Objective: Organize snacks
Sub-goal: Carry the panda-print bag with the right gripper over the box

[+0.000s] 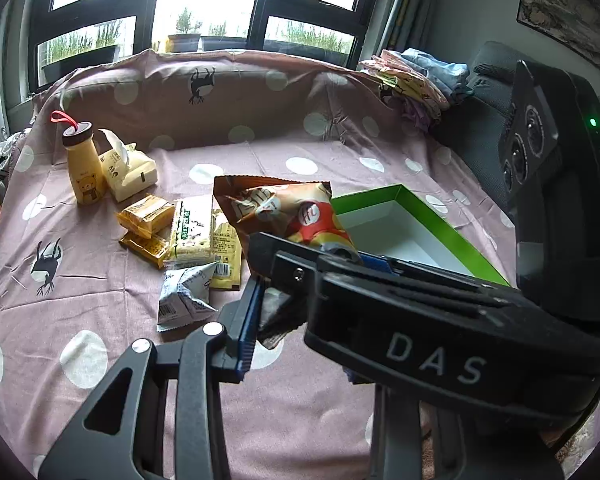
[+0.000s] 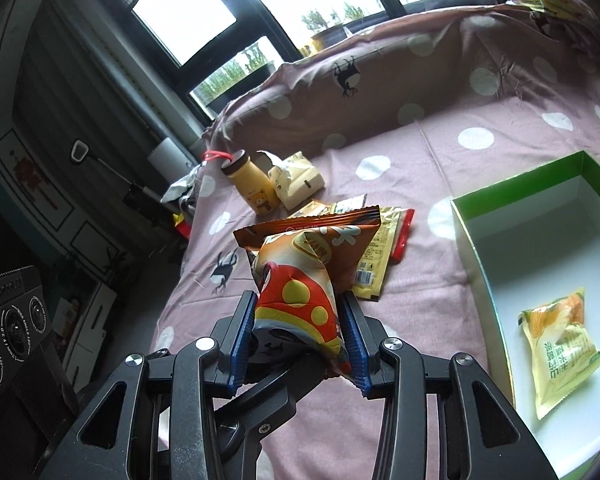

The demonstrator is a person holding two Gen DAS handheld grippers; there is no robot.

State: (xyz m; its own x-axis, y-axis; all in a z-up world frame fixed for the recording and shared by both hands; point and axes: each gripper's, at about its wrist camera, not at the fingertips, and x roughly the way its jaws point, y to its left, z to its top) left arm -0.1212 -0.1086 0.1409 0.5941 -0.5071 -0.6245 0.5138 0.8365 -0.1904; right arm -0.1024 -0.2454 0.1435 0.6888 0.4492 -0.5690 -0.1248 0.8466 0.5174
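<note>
Right tongs (image 2: 298, 334): clenched on orange-red snack bag (image 2: 300, 280), held above the bedsheet (image 2: 420, 200); casing lettered "DAS".
Left tongs (image 1: 256, 312): state cannot be told, one finger hidden.
Green box (image 2: 472, 256), 3 o'clock: contains yellow corn-printed packet (image 2: 560, 344), Chinese lettering.
Loose packets (image 1: 192, 232), 10 o'clock of the bag.
Yellow bear-print bottle (image 1: 85, 168), 11 o'clock, upright beside tissue pack (image 1: 130, 170).
</note>
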